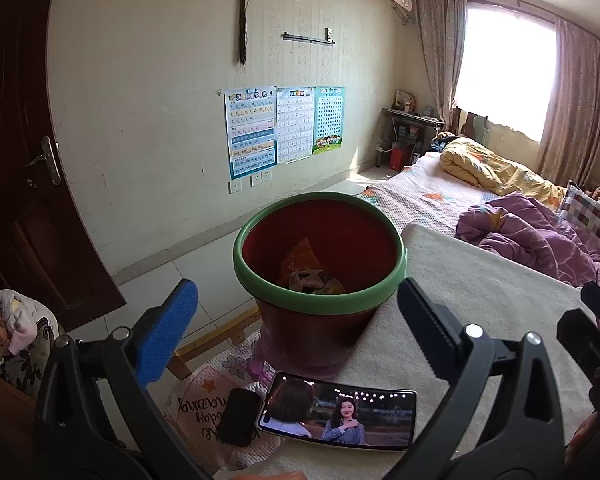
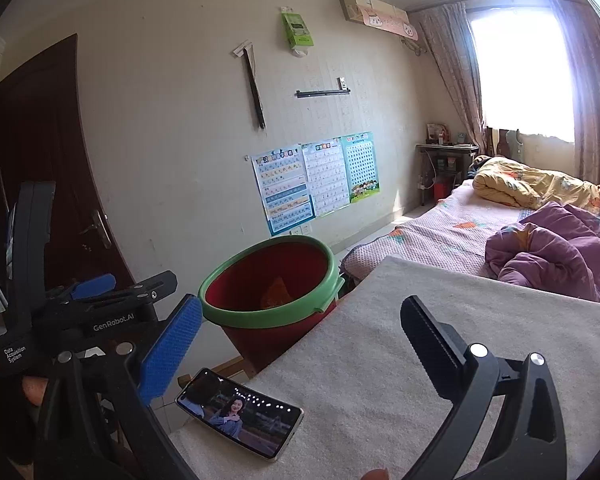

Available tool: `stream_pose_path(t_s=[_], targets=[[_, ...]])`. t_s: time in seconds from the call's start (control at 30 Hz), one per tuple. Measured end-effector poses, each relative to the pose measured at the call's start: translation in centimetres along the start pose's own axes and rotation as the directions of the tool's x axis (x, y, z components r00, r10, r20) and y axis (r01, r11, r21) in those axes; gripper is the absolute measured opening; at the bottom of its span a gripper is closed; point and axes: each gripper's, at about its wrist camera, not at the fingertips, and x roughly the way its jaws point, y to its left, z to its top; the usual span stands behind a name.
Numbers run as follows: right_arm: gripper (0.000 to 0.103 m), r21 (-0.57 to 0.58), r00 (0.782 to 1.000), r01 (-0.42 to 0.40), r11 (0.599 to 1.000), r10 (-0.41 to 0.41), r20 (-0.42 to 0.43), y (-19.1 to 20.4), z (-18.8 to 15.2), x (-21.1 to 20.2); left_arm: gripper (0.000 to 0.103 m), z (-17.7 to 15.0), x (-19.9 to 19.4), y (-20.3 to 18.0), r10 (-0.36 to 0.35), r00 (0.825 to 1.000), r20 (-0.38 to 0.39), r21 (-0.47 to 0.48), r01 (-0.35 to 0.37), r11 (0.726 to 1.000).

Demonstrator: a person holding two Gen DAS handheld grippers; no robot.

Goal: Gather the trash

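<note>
- Through the left wrist view, the left gripper (image 1: 298,308) stands with its jaws spread wide and nothing between them, hovering just before the red plastic bin with the green rim (image 1: 396,276).
- That bin sits at the near corner of the cream towel-like cover (image 1: 480,300) spread over the bed, and it holds crumpled wrappers (image 1: 310,276), orange and pale, at its bottom.
- A smartphone lying flat with a video on its screen (image 1: 338,412) rests on the cover just in front of the bin; a small black case-like object (image 1: 239,416) lies touching its left end on a printed pink cloth (image 1: 198,404).
- No loose trash shows on the cover, the cloth or the floor tiles in this view.
- From the right wrist view, the right gripper (image 2: 300,336) is likewise agape and empty, poised over the same cream cover (image 2: 380,340).
- The left gripper's body (image 2: 112,312) shows at the left, near the bin (image 2: 268,320), which leans toward the camera with an orange wrapper (image 2: 276,292) visible inside.
- The phone (image 2: 240,412) lies at the cover's near edge; the cover beyond it is bare.
- Judging by this, the collecting looks largely done: trash is in the bin, both claws carry nothing, and no piece left to pick is visible, though areas outside the frames cannot be checked.
</note>
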Motion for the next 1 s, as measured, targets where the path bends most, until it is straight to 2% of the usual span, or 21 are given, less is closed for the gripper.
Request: stream_pose_path(t_s=[1.0], targets=[[0.096, 0.026, 1.000, 0.008, 1.000, -0.008, -0.021, -0.77, -0.24, 0.10, 0.098, 0.44, 0.24, -0.31, 0.000, 1.000, -0.006, 0.020, 0.000, 1.000]])
